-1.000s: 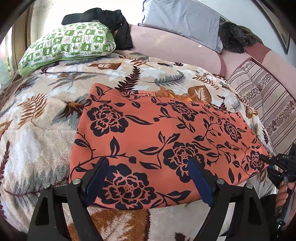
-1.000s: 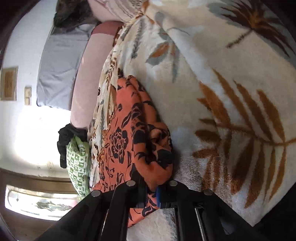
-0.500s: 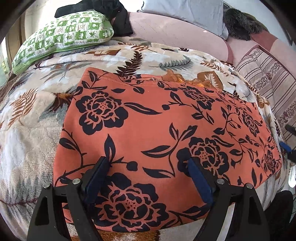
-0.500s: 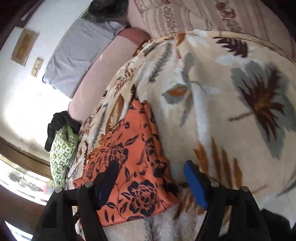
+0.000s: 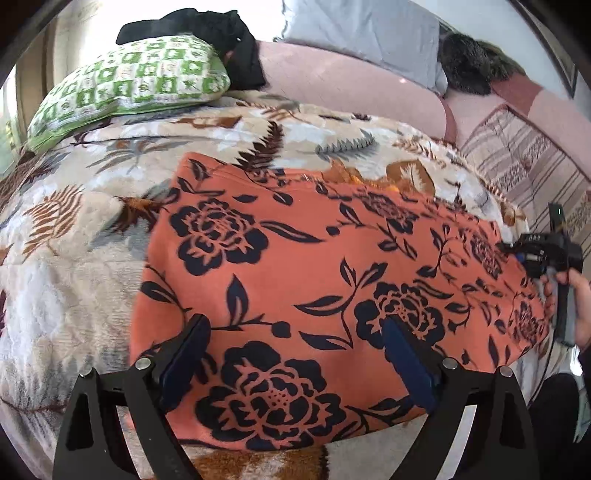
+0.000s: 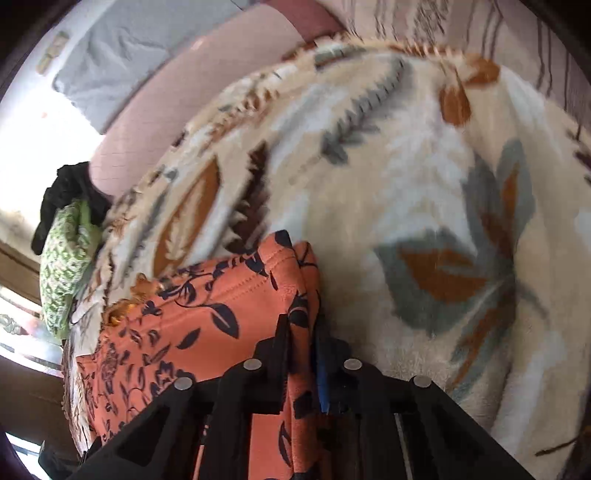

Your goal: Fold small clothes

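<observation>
Orange cloth printed with dark navy flowers (image 5: 295,266), the small garment being folded, is lying spread flat across the middle of a plush cream blanket with brown and grey leaf prints (image 5: 74,236), presumably so its edges can be reached from both sides. The left gripper (image 5: 295,354) is hovering over the garment's near hem with its blue-padded jaws opening wide and nothing between the pads, seemingly waiting to pin or take that edge. The right gripper (image 6: 303,354) is closing narrow on the garment's far right corner, a doubled fold of cloth sitting between its jaws (the stitched hem is bunching just ahead of them), which looks like the start of carrying that side over. In the left view the person's hand (image 5: 576,295) is gripping that tool at the blanket's right edge. Open blanket is lying to the left of the garment and beyond its far hem, giving room for a fold inward; the green-and-white checked pillow (image 5: 129,85) and the black bundle of cloth (image 5: 207,33) are sitting well apart at the head.
</observation>
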Tool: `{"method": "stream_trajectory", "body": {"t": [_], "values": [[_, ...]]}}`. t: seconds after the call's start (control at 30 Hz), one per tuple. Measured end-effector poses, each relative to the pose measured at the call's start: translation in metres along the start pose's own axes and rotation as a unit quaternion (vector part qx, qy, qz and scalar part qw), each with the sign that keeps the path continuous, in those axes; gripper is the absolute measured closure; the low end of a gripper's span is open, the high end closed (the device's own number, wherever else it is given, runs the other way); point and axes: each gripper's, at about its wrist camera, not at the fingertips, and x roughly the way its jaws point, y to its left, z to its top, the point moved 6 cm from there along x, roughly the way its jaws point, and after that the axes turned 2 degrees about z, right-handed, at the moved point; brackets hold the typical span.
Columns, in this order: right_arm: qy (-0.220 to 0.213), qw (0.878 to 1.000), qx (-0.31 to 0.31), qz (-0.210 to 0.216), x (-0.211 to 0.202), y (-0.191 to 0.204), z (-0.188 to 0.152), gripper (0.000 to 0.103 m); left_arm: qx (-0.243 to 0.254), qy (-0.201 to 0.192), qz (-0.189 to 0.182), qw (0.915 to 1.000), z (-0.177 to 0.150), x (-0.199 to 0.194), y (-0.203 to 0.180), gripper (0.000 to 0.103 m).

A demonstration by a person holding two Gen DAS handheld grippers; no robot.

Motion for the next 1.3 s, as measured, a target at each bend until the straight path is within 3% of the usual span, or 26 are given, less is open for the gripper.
{"method": "stream_trajectory", "body": {"t": [0.03,0.1,0.17,0.23,0.3,0.37,0.43,0.47,0.5,0.53,0.57,0.6,0.63,0.67,0.73,0.9,0.93,1.0,1.03,1.1,1.2,1.3], "values": [[-0.010,1.000,-0.005,-0.004,-0.008,0.002,-0.001,0.075,-0.018,-0.017,0.000,0.9997,0.003,-0.014,0.011,0.009],[-0.033,0.998,-0.023,-0.047,-0.028,0.007,-0.006,0.033,-0.057,-0.032,0.006,0.9979,0.002,-0.033,0.036,0.009],[-0.080,0.994,-0.046,-0.059,-0.062,0.015,-0.009,0.029,-0.103,-0.017,0.004,0.9946,-0.008,-0.038,0.063,0.009],[-0.104,0.993,-0.058,-0.014,-0.091,0.034,-0.021,0.029,-0.130,0.015,0.009,0.9914,-0.024,-0.030,0.084,0.009],[-0.104,0.990,-0.073,0.059,-0.108,0.061,-0.039,0.029,-0.146,0.074,0.009,0.9865,-0.045,-0.007,0.096,0.024],[-0.067,0.987,-0.101,0.108,-0.100,0.086,-0.063,0.027,-0.111,0.066,0.040,0.9909,-0.043,-0.011,0.094,0.057],[-0.010,0.990,-0.097,0.107,-0.068,0.085,-0.085,0.025,-0.120,0.079,-0.016,0.9895,-0.037,-0.015,0.086,0.095],[0.033,0.993,-0.084,0.076,-0.046,0.073,-0.096,0.025,-0.120,0.078,-0.014,0.9896,-0.034,-0.019,0.085,0.095],[0.065,0.994,-0.070,0.049,-0.026,0.059,-0.105,0.025,-0.107,0.070,-0.008,0.9917,-0.029,-0.024,0.083,0.095],[0.050,0.994,-0.079,0.056,-0.025,0.057,-0.107,0.025,-0.098,0.061,-0.011,0.9932,-0.023,-0.030,0.081,0.094],[0.031,0.993,-0.095,0.055,-0.030,0.059,-0.107,0.025,-0.096,0.051,-0.015,0.9939,-0.016,-0.037,0.080,0.085],[0.034,0.993,-0.100,0.051,-0.031,0.061,-0.108,0.025,-0.098,0.043,-0.020,0.9941,-0.008,-0.042,0.081,0.071],[0.038,0.993,-0.104,0.050,-0.030,0.061,-0.108,0.024,-0.101,0.034,-0.024,0.9940,0.004,-0.044,0.082,0.029],[0.039,0.992,-0.110,0.051,-0.030,0.061,-0.109,0.024,-0.103,0.015,-0.025,0.9942,0.017,-0.046,0.084,0.013],[0.041,0.992,-0.108,0.058,-0.031,0.059,-0.110,0.024,-0.089,-0.025,-0.019,0.9955,0.046,-0.043,0.087,0.007],[0.030,0.992,-0.098,0.078,-0.036,0.055,-0.117,0.022,-0.063,0.012,-0.032,0.9974,0.104,0.031,0.090,0.009],[0.029,0.991,-0.100,0.081,-0.036,0.056,-0.118,0.022,-0.069,0.025,-0.037,0.9966,0.111,0.050,0.090,0.016],[0.026,0.991,-0.098,0.090,-0.038,0.054,-0.118,0.022,-0.080,0.066,-0.033,0.9941,0.116,0.089,0.093,0.065],[0.025,0.991,-0.094,0.097,-0.037,0.053,-0.118,0.022,-0.076,0.097,-0.004,0.9923,0.116,0.110,0.098,0.101],[0.022,0.990,-0.080,0.115,-0.038,0.049,-0.116,0.022,-0.068,0.105,0.029,0.9917,0.115,0.131,0.108,0.098],[0.019,0.989,-0.061,0.137,-0.038,0.045,-0.115,0.022,-0.086,0.100,0.027,0.9909,0.123,0.128,0.113,0.095],[0.023,0.989,-0.046,0.140,-0.047,0.047,-0.108,0.022,-0.037,0.072,0.035,0.9961,0.122,0.103,0.101,0.093]]}}
